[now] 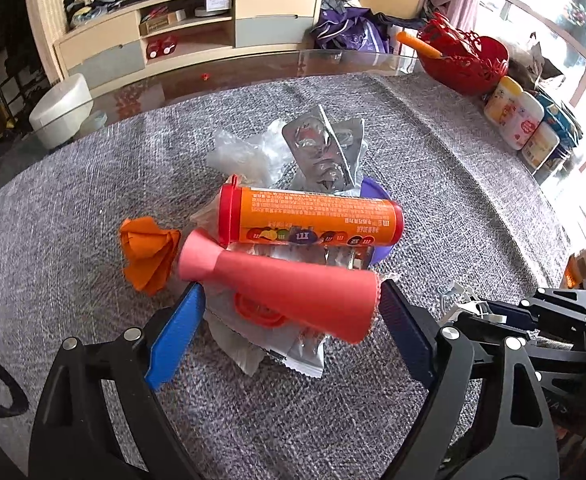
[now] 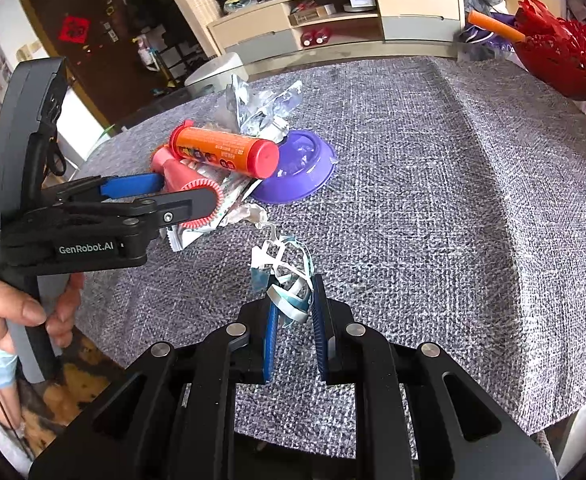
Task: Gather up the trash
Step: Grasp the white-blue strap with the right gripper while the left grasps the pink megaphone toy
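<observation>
Right tongs (image 2: 293, 304) sit clenched on a tangle of blue-and-white paper strips (image 2: 283, 280), just this side of the purple bowl (image 2: 297, 176). Left tongs (image 1: 293, 300) gape wide around the pink paper cone (image 1: 293, 284), pads not yet pressing. That cone's long axis runs crosswise between the jaws, atop the wrapper heap (image 1: 277, 344) against the bowl on the desk (image 1: 453, 200), with the orange candy tube (image 1: 313, 220) just beyond. Left is nearer, I'd say.

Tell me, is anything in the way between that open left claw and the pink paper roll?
Nothing visible. The left gripper stands open with the pink paper roll already between its blue fingers, atop the trash pile. The orange candy tube lies just beyond it, not between.
</observation>
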The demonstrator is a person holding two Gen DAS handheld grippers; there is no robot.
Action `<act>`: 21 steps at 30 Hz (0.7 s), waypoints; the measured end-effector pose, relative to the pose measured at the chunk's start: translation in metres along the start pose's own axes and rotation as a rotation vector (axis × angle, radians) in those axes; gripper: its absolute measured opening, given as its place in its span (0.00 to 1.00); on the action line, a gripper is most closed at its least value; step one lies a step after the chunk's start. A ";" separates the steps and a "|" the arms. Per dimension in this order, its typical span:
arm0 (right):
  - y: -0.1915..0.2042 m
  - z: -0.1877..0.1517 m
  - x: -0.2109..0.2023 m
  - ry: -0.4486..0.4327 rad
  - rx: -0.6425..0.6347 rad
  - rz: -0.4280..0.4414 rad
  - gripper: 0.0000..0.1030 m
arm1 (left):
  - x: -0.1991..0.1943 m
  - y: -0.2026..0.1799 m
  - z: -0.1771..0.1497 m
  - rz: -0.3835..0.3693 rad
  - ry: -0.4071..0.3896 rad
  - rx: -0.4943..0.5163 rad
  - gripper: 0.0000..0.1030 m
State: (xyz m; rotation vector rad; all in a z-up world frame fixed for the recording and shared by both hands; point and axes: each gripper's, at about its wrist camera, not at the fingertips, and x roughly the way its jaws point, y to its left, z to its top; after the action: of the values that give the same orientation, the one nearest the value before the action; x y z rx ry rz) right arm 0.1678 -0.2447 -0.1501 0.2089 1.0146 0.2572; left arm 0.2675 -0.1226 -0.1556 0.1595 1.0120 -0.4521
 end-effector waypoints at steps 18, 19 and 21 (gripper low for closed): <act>0.015 -0.003 -0.022 -0.045 -0.013 0.000 0.17 | -0.046 0.004 -0.025 0.035 -0.040 -0.009 0.57; 0.017 -0.004 -0.026 -0.050 -0.017 0.001 0.17 | -0.052 0.003 -0.028 0.038 -0.046 -0.009 0.57; 0.023 -0.006 -0.032 -0.058 -0.027 0.005 0.17 | -0.065 0.002 -0.035 0.039 -0.060 -0.011 0.57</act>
State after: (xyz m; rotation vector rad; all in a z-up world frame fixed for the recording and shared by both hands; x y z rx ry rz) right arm 0.1440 -0.2322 -0.1206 0.1939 0.9529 0.2680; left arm 0.2118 -0.0901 -0.1189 0.1551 0.9509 -0.4132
